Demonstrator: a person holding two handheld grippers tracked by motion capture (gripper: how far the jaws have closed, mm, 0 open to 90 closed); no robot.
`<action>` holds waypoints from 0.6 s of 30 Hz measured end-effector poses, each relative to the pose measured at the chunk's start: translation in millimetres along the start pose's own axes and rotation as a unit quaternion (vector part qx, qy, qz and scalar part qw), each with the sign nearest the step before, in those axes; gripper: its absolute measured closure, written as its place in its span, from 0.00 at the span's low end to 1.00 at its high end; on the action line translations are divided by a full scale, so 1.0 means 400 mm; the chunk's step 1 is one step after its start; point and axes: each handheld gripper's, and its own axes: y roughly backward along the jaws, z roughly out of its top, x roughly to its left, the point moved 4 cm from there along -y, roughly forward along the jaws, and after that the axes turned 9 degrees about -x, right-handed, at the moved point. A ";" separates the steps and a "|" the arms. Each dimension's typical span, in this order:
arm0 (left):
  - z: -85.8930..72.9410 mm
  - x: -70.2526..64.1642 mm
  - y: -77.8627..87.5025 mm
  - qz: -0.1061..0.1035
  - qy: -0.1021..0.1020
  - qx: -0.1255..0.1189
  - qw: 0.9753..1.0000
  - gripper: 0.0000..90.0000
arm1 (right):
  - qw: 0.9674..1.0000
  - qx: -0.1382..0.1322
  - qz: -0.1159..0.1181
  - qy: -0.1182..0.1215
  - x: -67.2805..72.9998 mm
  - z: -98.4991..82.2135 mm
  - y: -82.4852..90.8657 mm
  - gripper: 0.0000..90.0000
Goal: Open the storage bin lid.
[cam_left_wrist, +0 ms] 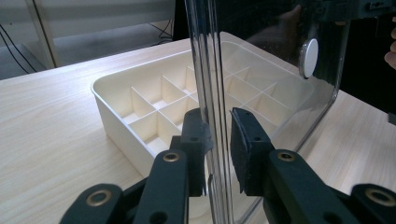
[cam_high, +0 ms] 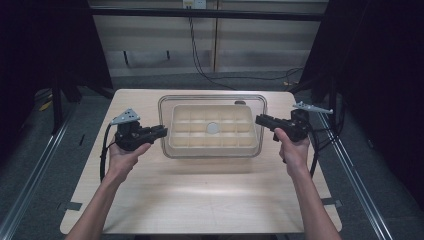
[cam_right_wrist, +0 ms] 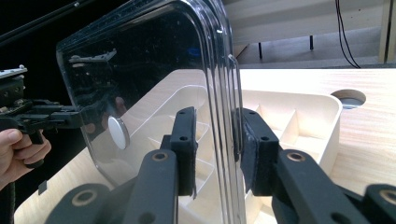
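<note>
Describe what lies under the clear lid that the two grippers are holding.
Under the clear lid sits a cream tray split into compartments, all looking empty; the lid's white round knob hides part of one compartment.

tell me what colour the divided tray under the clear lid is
Cream-white divided plastic tray, clearest in the left gripper view.

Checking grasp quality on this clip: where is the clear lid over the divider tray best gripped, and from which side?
Grip the clear lid by its short end rims, one gripper from each side, as the left gripper and right gripper do. The rim is thin enough for the jaws, and the compartment tray sits clear beneath.
</note>
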 end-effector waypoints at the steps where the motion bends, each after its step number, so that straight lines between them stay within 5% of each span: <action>1: -0.001 -0.001 0.002 0.002 -0.002 0.002 1.000 0.85 | 1.000 0.000 0.002 0.001 0.002 -0.001 0.001 0.77; 18: -0.029 -0.023 0.032 -0.003 -0.003 0.027 1.000 0.85 | 1.000 0.012 0.008 0.003 0.026 -0.026 0.019 0.78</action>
